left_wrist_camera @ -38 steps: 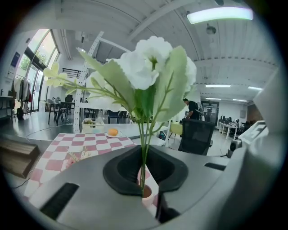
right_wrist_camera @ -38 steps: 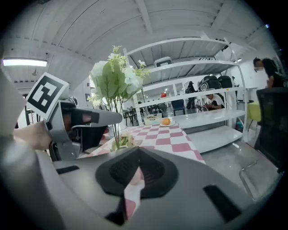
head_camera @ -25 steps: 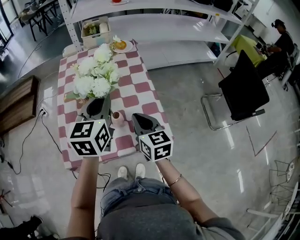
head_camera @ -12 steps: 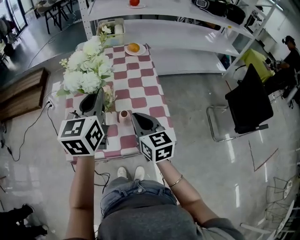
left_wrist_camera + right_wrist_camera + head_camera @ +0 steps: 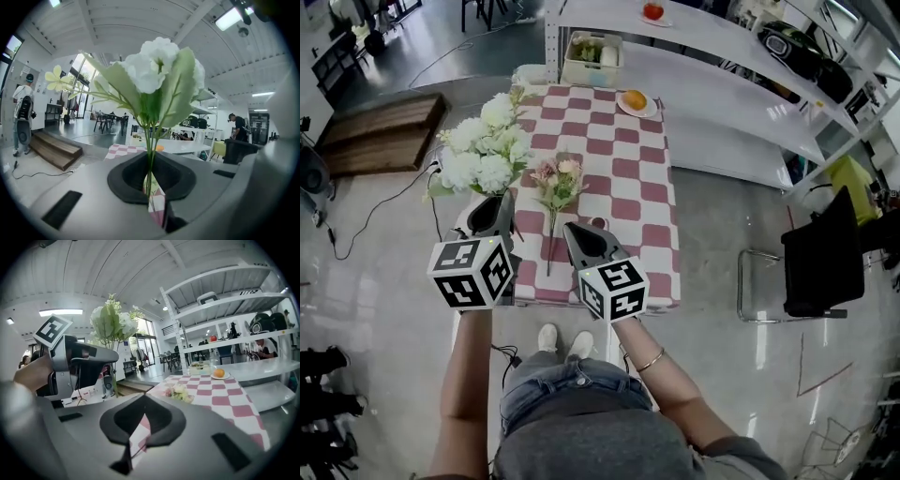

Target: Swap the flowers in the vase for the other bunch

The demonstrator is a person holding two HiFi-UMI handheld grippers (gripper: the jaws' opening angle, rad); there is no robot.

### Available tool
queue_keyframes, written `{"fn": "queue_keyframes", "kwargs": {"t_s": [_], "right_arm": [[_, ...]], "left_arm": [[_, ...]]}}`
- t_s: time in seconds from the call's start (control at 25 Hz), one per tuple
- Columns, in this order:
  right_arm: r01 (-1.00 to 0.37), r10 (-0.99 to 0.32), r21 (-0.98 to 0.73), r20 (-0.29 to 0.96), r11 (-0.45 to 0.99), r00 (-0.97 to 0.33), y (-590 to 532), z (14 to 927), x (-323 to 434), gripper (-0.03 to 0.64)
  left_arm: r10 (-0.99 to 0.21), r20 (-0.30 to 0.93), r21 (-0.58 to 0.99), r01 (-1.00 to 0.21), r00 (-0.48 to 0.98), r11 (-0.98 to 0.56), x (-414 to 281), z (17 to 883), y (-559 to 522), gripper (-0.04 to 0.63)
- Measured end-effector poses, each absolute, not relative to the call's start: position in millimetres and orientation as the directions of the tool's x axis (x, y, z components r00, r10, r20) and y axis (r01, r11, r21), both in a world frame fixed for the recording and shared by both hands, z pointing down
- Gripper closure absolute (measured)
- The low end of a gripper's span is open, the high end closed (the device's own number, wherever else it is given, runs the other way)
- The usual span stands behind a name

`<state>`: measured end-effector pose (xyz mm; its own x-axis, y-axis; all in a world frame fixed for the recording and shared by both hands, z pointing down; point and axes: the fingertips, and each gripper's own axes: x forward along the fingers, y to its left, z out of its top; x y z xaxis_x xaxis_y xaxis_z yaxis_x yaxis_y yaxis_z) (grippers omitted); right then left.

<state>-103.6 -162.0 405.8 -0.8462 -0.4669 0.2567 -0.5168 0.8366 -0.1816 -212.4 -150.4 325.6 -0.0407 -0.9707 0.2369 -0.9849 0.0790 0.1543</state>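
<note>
From the head view, my left tool [image 5: 493, 214] is clamped tight on the stems of the white bunch [image 5: 483, 155]. It holds the bunch upright just past the left edge of the worktop [image 5: 623, 159], so the bunch is out of the vase and out of the way. The pink bunch [image 5: 555, 180] lies flat near the near edge, its heads toward the middle and its stem pointing back at me. The small vase [image 5: 598, 224] stands just beside it, partly hidden behind my right tool [image 5: 583, 242]. I read this as carrying the old flowers away, with the swap about half done.

In the left gripper view, the green stems run straight down between the pads of the left tool [image 5: 150, 183]. The pads are pinched narrow on them, low on the stems so the white bunch [image 5: 157, 70] stands clear above.

In the right gripper view, the right tool [image 5: 138, 423] has its jaws drawn together with nothing between them. It aims over the checked cloth toward the pink bunch [image 5: 179, 391], which suits picking that up next.
</note>
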Motion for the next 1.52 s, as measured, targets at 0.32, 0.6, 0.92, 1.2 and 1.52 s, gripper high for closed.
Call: {"fn": "queue_keyframes", "kwargs": {"t_s": [0.32, 0.6, 0.92, 1.2, 1.52], "right_arm": [[-0.434, -0.371, -0.194, 0.291, 0.88, -0.882, -143, 424, -157, 0.607], [-0.426, -0.346, -0.209, 0.33, 0.88, -0.878, -141, 441, -183, 0.607], [-0.464, -0.373, -0.216, 0.356, 0.859, -0.857, -155, 454, -193, 0.607], [-0.484, -0.384, -0.215, 0.381, 0.848, -0.841, -172, 465, -206, 0.607], [-0.497, -0.377, -0.228, 0.416, 0.838, -0.827, -184, 478, -222, 0.606]], "left_arm": [[-0.917, 0.388, 0.165, -0.972, -0.091, 0.167, -249, 382, -118, 0.561], [-0.852, 0.52, 0.173, -0.97, -0.058, 0.171, -263, 431, -115, 0.563], [-0.788, 0.615, 0.174, -0.97, -0.029, 0.172, -281, 477, -135, 0.563], [-0.754, 0.656, 0.181, -0.968, -0.013, 0.174, -294, 506, -160, 0.563], [-0.732, 0.682, 0.193, -0.962, -0.011, 0.195, -307, 528, -176, 0.566]]}}
